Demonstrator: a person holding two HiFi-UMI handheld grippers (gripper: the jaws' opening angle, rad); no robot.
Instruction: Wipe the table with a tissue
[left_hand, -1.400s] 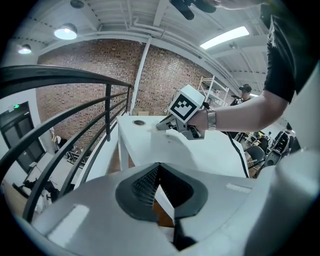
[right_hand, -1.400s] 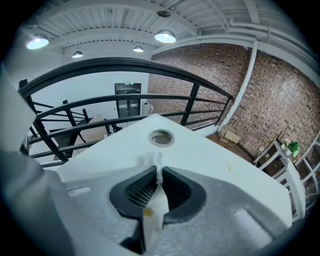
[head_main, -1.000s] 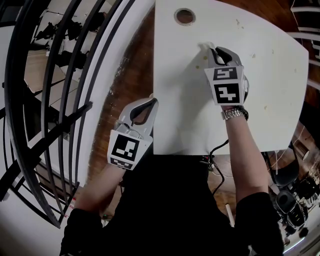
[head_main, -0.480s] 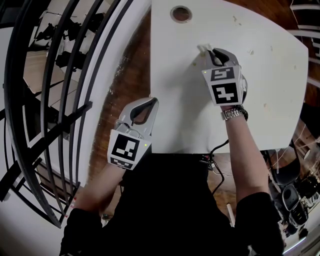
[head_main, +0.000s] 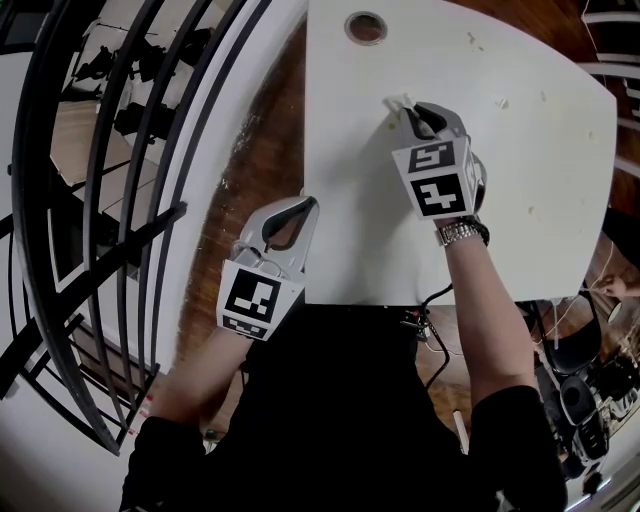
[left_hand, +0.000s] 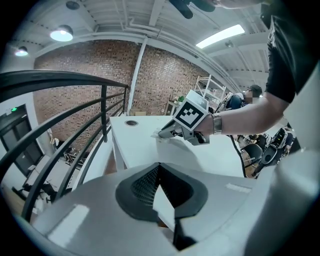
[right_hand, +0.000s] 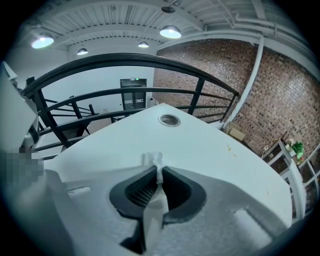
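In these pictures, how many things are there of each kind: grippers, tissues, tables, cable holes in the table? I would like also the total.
Grippers: 2 (left gripper, right gripper)
Tissue: 1
Table: 1
Cable hole: 1
Total: 5

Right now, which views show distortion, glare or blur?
Head view: fisheye bends the railing into arcs. Left gripper view: ceiling lamp glares; a mosaic patch covers a face. Right gripper view: tissue in the right tool is sharp; corners dark.

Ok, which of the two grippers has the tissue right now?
The right gripper, out over the white table: its jaws are shut on the tissue. The left gripper hangs beside the table's edge, shut on nothing.
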